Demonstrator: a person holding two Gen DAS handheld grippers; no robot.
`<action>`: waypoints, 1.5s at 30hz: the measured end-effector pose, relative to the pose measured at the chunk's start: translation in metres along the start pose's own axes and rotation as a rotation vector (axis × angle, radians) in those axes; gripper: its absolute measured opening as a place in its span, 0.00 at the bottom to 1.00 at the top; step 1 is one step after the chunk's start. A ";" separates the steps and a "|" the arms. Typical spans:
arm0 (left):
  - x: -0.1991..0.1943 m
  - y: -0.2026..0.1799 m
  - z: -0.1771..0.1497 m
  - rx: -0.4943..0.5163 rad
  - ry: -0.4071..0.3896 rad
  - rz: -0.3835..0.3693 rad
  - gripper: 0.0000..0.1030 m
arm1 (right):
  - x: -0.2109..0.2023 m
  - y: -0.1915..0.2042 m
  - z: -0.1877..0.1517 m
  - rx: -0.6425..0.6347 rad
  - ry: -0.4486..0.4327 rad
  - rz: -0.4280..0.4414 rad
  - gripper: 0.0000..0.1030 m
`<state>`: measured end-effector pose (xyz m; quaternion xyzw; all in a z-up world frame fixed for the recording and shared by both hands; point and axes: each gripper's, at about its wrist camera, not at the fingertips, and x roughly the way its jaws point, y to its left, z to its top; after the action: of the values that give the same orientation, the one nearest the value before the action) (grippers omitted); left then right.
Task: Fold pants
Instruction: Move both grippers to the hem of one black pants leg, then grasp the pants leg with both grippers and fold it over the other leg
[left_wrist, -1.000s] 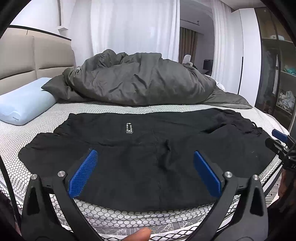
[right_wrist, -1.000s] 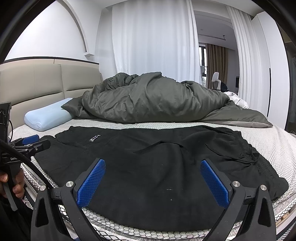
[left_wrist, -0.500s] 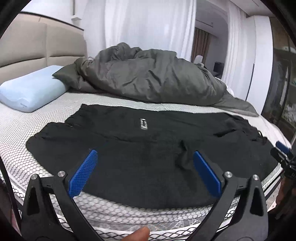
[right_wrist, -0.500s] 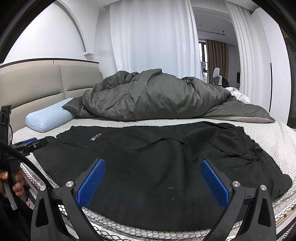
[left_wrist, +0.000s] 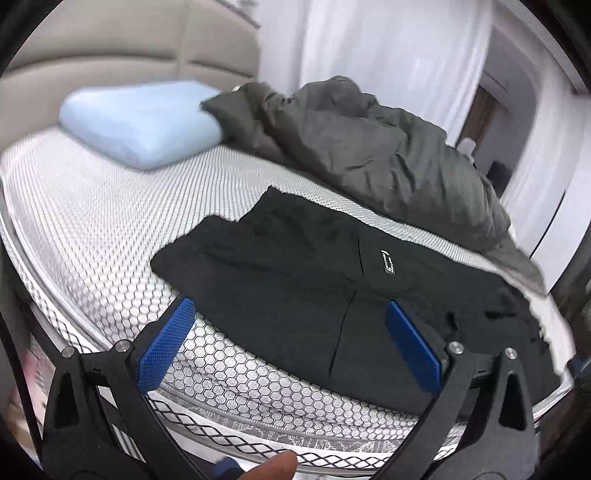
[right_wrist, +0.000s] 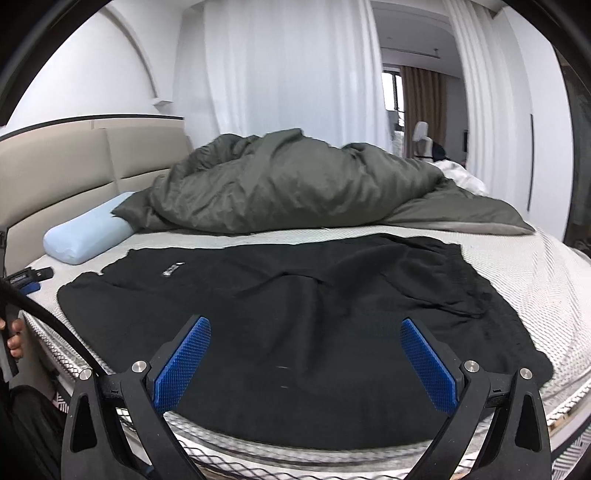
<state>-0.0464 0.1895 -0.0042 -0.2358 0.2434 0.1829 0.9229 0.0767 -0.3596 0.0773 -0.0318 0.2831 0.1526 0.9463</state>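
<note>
Black pants (right_wrist: 295, 302) lie spread flat across the near part of the bed, with a small white label (right_wrist: 170, 271) toward the left. In the left wrist view the pants (left_wrist: 314, 280) reach from the middle to the right edge. My left gripper (left_wrist: 288, 343) is open and empty, hovering over the pants' left end near the mattress edge. It also shows at the far left of the right wrist view (right_wrist: 31, 278). My right gripper (right_wrist: 303, 358) is open and empty above the front edge of the pants.
A crumpled dark grey duvet (right_wrist: 295, 184) lies behind the pants. A light blue pillow (left_wrist: 140, 118) rests by the beige headboard (right_wrist: 74, 162). The honeycomb-patterned mattress (left_wrist: 81, 229) shows bare at the left. White curtains (right_wrist: 295, 62) hang behind.
My left gripper has swung left toward the pants' left end and the pillow, and its view is tilted. My right gripper has moved in slightly. Both stayed open.
</note>
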 end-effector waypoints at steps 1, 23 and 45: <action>0.004 0.007 0.001 -0.025 0.014 -0.002 0.99 | 0.000 -0.006 -0.001 0.013 0.009 -0.008 1.00; 0.072 0.051 -0.027 -0.356 0.271 -0.132 0.71 | -0.022 -0.113 -0.038 0.272 0.039 -0.094 1.00; 0.107 0.035 -0.003 -0.396 0.148 -0.028 0.03 | 0.014 -0.195 -0.071 0.720 0.096 0.130 0.98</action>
<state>0.0237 0.2405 -0.0761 -0.4287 0.2663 0.1965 0.8406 0.1099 -0.5522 0.0052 0.3140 0.3643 0.1012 0.8709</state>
